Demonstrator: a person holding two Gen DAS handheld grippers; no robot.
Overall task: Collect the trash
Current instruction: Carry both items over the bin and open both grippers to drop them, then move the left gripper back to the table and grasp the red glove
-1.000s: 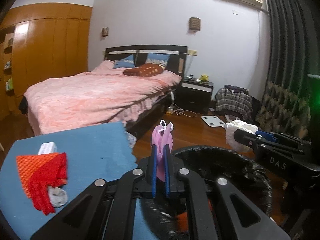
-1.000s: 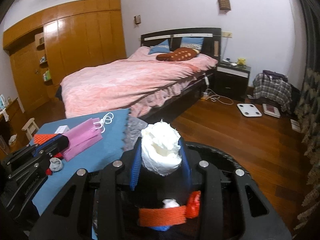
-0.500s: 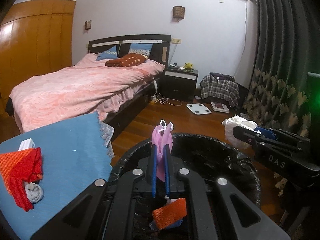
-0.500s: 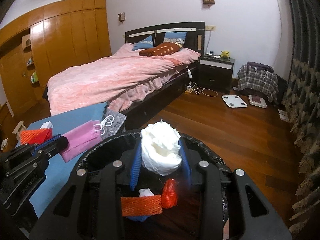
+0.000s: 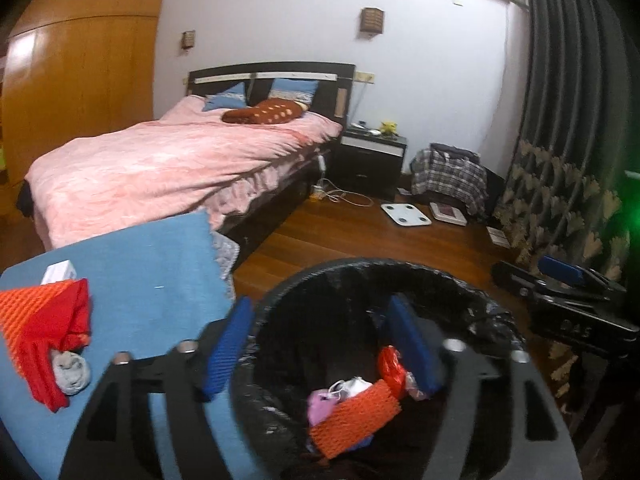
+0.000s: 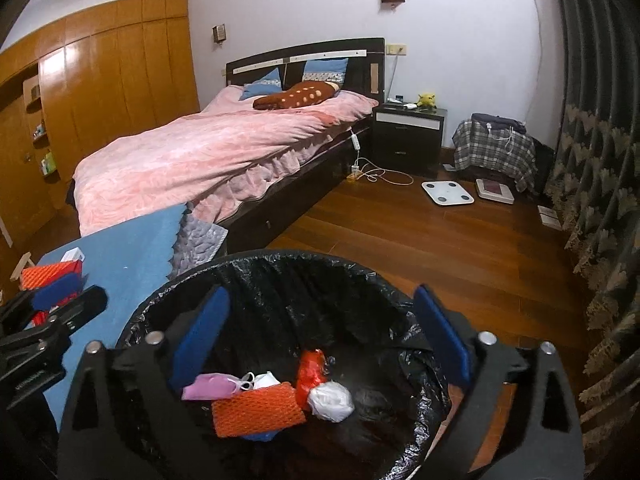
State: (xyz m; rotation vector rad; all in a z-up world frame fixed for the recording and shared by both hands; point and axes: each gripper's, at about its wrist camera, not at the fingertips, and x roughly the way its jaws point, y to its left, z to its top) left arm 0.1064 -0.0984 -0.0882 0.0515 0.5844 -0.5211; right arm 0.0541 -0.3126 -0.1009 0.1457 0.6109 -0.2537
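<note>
Black crinkled bin liner [image 6: 380,296] holds pink bag [image 6: 208,386], white wad [image 6: 332,396]; both tongs just sprung wide, empty

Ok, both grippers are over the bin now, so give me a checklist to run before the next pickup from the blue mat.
1. Left gripper jaws open, empty: ok.
2. Right gripper jaws open, empty: ok.
3. Pink mask inside the bin: ok.
4. White wad inside the bin: ok.
5. Blue mat cleared of trash: not ok; orange net, red cloth and grey wad remain.
6. Small white box counts as trash: cannot tell.
</note>
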